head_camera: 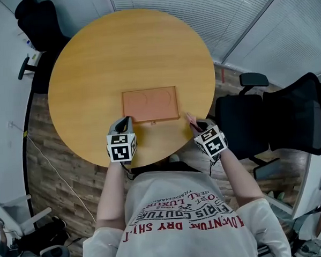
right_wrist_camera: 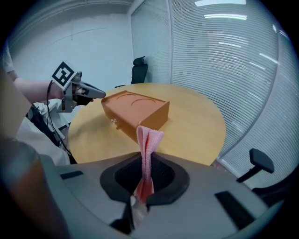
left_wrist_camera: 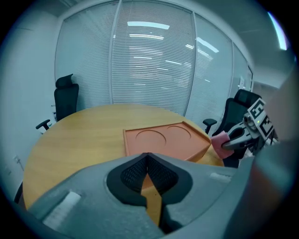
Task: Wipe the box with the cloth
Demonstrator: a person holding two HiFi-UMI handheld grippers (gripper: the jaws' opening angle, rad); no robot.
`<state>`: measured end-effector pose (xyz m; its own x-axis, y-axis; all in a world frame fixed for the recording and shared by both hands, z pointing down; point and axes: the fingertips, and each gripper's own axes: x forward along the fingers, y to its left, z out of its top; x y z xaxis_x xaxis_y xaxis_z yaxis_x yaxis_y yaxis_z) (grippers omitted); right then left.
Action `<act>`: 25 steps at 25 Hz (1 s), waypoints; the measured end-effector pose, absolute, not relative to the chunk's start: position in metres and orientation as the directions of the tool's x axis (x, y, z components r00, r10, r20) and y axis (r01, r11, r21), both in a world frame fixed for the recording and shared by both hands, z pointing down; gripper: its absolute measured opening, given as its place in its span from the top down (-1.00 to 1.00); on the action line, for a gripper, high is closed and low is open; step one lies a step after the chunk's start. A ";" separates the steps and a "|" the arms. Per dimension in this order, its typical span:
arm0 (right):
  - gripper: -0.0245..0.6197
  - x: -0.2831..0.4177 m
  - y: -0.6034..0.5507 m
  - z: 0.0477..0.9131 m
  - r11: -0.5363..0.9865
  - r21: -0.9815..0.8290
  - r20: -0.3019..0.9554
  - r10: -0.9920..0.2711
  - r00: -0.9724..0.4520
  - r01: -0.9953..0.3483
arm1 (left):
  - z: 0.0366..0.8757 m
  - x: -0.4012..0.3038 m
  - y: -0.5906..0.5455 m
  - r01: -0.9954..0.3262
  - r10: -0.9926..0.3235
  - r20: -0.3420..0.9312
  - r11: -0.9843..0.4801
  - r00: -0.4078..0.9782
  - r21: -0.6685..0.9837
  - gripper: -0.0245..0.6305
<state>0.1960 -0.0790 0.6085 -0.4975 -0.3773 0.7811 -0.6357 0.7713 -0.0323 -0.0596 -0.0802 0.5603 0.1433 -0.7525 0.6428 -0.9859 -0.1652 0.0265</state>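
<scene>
Box (head_camera: 150,104) lies by the desk's (head_camera: 93,64) near edge, open desk beyond, with the closed, empty left gripper (head_camera: 125,122) and cloth-clamping (right_wrist_camera: 148,140) right gripper (head_camera: 191,121) at its near corners.

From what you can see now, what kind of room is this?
Probably an office meeting room. A round wooden table stands in the middle, black office chairs stand around it, and glass walls with blinds close the room.
</scene>
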 end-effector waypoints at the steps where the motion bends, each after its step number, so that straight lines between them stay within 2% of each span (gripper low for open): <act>1: 0.83 0.191 -0.078 0.609 0.755 -0.032 0.786 -0.387 -0.483 -0.656 | 0.559 -0.064 -0.081 -0.983 -0.754 0.637 -0.177 0.160 0.038 0.90; 4: 0.83 0.180 -0.074 0.614 0.698 -0.029 0.794 -0.419 -0.440 -0.716 | 0.558 -0.072 -0.087 -0.968 -0.742 0.633 -0.247 0.219 0.046 0.90; 9: 0.83 0.157 -0.072 0.622 0.509 -0.079 0.797 -0.485 -0.361 -0.857 | 0.561 -0.087 -0.098 -0.908 -0.672 0.649 -0.412 0.357 0.073 0.90; 12: 0.83 0.143 -0.073 0.626 0.439 -0.054 0.807 -0.510 -0.298 -0.897 | 0.567 -0.097 -0.102 -0.885 -0.642 0.657 -0.458 0.396 0.085 0.90; 25: 0.82 0.102 -0.077 0.641 0.426 -0.033 0.843 -0.474 -0.254 -0.904 | 0.575 -0.102 -0.099 -0.847 -0.592 0.640 -0.496 0.490 0.190 0.90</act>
